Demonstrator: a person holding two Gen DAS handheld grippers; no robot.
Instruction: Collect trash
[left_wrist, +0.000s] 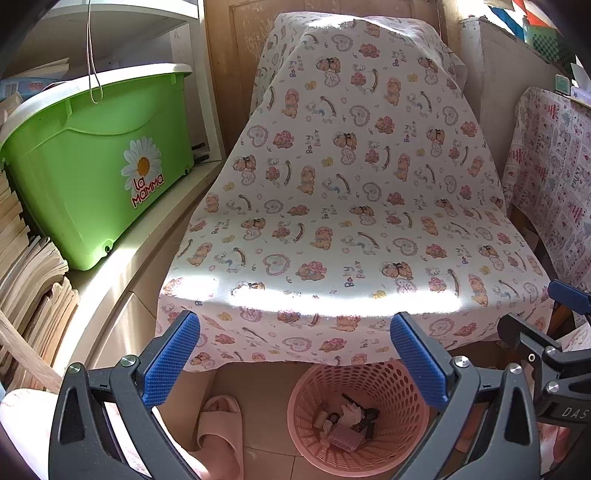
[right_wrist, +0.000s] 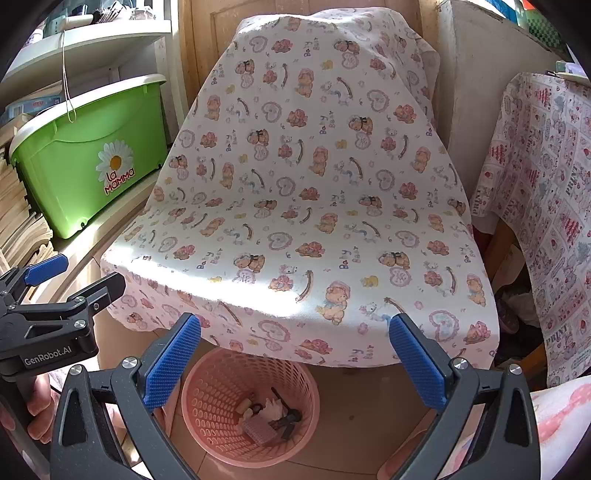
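A pink perforated waste basket (left_wrist: 388, 391) (right_wrist: 221, 380) stands on the tiled floor under the front edge of a chair draped in a bear-print cloth (left_wrist: 351, 206) (right_wrist: 314, 206). Several small pieces of trash (left_wrist: 347, 421) (right_wrist: 269, 415) lie at its bottom. My left gripper (left_wrist: 295, 354) hangs open above the basket, nothing between its blue pads. My right gripper (right_wrist: 295, 358) is open too, empty, just right of the basket. Each gripper shows at the edge of the other's view: the right gripper (left_wrist: 546, 332), the left gripper (right_wrist: 62, 291).
A green lidded storage box (left_wrist: 99, 170) (right_wrist: 92, 158) sits on a low white shelf at left, beside stacked papers (left_wrist: 26, 258). A pink slipper (left_wrist: 221, 432) lies left of the basket. A table with a printed cloth (left_wrist: 554, 177) (right_wrist: 543, 192) stands at right.
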